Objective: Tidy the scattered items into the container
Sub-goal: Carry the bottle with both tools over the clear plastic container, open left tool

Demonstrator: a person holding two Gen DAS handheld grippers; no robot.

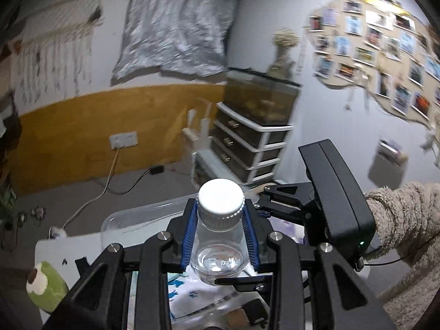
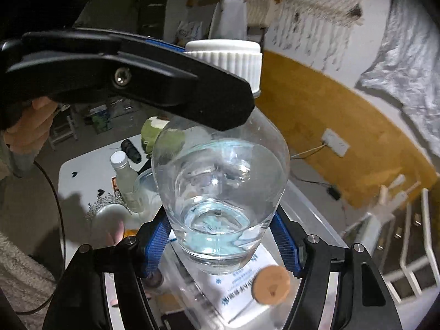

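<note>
Both claws pinch one clear, round-bellied plastic bottle with a white ribbed cap: left gripper at its neck, right gripper around its base, above the transparent container

A foil sheet hangs on the wall above a yellow band with a socket. An aquarium sits atop 3 drawers. Photos cover the right wall, and cables trail on the floor.
</note>
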